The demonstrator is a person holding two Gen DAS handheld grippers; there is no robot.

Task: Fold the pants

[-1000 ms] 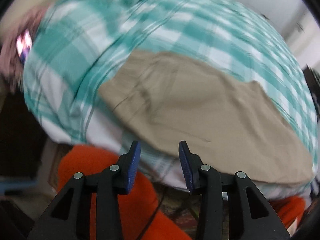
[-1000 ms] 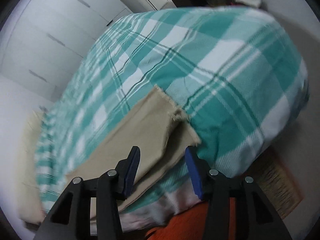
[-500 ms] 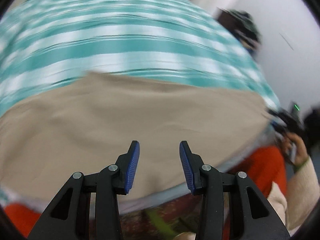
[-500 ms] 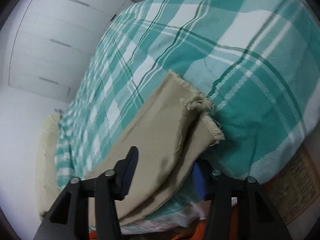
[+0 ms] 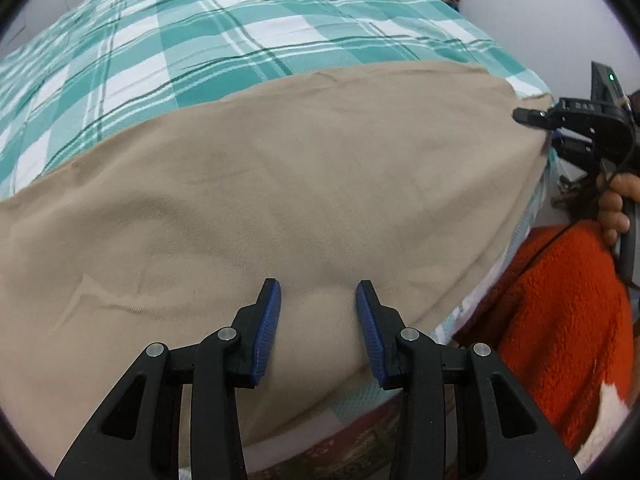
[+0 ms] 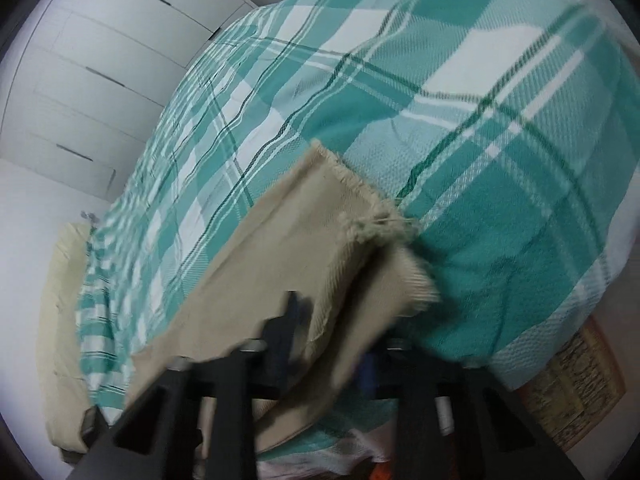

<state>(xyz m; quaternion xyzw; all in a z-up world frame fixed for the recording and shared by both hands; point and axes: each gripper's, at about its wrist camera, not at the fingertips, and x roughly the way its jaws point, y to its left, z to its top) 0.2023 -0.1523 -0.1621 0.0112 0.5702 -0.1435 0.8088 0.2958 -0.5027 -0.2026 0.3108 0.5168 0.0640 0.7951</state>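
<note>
Two frayed hems of the beige pants (image 6: 288, 264), spread on the plaid bedspread (image 6: 480, 140), drape over the right gripper (image 6: 332, 344), hiding its blurred fingers; I cannot tell their spacing. Left gripper (image 5: 318, 320) hovers spread apart, empty.

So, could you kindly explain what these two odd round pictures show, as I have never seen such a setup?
There is no robot here: a person holds a two-finger gripper in each hand, and each carries a fisheye camera looking along its fingers. The left view shows the left gripper, open, above beige pants spread on a green checked bedcover; the other gripper appears at its right edge. The right view shows the right gripper around the pants' frayed leg ends; blur hides whether it has closed.
</note>
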